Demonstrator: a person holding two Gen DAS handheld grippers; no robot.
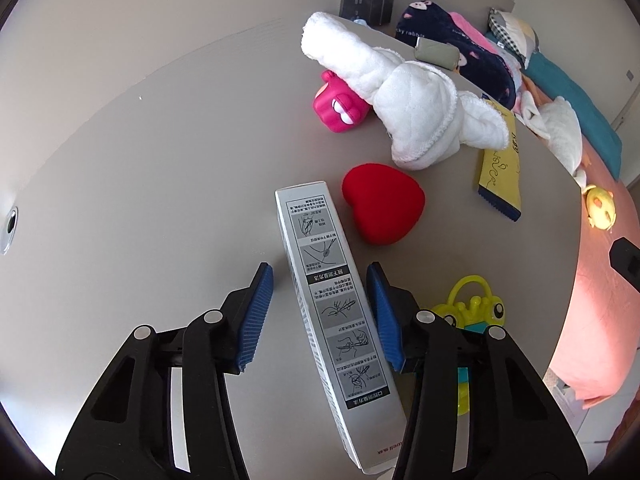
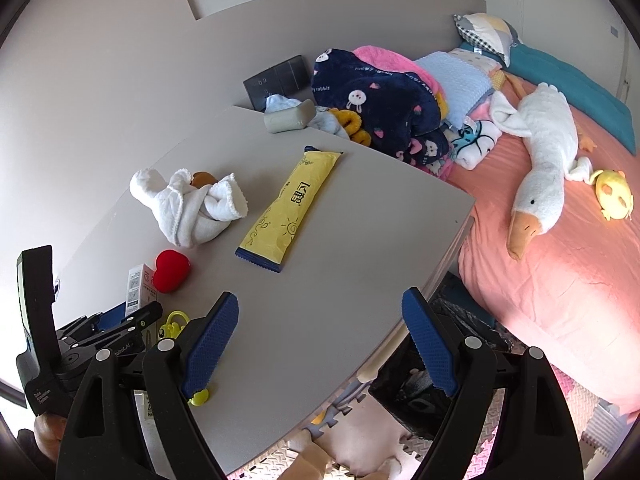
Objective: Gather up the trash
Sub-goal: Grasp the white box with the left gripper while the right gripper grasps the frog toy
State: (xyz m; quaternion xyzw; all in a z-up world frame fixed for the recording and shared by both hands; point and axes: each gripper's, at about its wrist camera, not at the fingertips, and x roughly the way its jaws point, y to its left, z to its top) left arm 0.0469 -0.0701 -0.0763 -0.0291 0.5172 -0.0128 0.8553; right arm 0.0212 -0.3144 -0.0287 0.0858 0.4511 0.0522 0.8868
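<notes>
The left gripper [image 1: 320,316] has its jaws spread around a long white box [image 1: 332,320] on the counter [image 1: 140,200], the pads not pressing it. Just beyond the box lies a red heart [image 1: 382,202]; farther, a white towel [image 1: 400,96]. The right gripper [image 2: 320,344] hangs spread and empty.

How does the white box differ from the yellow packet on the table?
The white box is a rigid carton with black-and-grey instruction pictures; the yellow packet is a soft flat wrapper with dark blue crimped ends. The box stands on a narrow edge between the fingers of the left hand-held gripper; the packet lies flat out in the open, with nothing around it. Both are long and narrow and rest on the grey table.
</notes>
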